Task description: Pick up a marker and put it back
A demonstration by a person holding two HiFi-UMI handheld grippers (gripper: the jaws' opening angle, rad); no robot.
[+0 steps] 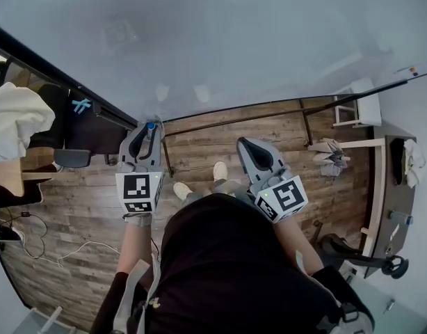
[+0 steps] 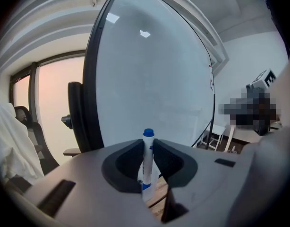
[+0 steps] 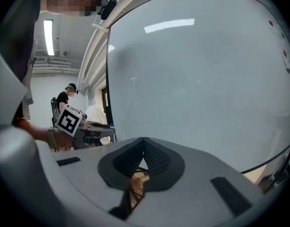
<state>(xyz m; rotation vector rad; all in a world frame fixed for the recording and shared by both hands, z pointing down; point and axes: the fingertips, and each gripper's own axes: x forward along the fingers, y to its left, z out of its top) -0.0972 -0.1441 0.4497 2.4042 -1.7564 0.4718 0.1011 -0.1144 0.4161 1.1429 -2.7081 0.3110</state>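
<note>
Blue-capped marker (image 2: pixel 147 162) stood upright, clamped between the jaws of our left gripper (image 2: pixel 146 145) before the whiteboard (image 2: pixel 149 74); our right gripper (image 3: pixel 143 144) had its jaws together, empty.

Head view steeply downward from above; gripper views along their jaws, close before probably the same whiteboard (image 2: pixel 149 70).

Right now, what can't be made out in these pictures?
- marker: its lower end, in the left gripper view, is hidden behind the left gripper's own body; its label is too small to read.
- Coloured dots at the whiteboard's right edge, head view: too small to identify.
</note>
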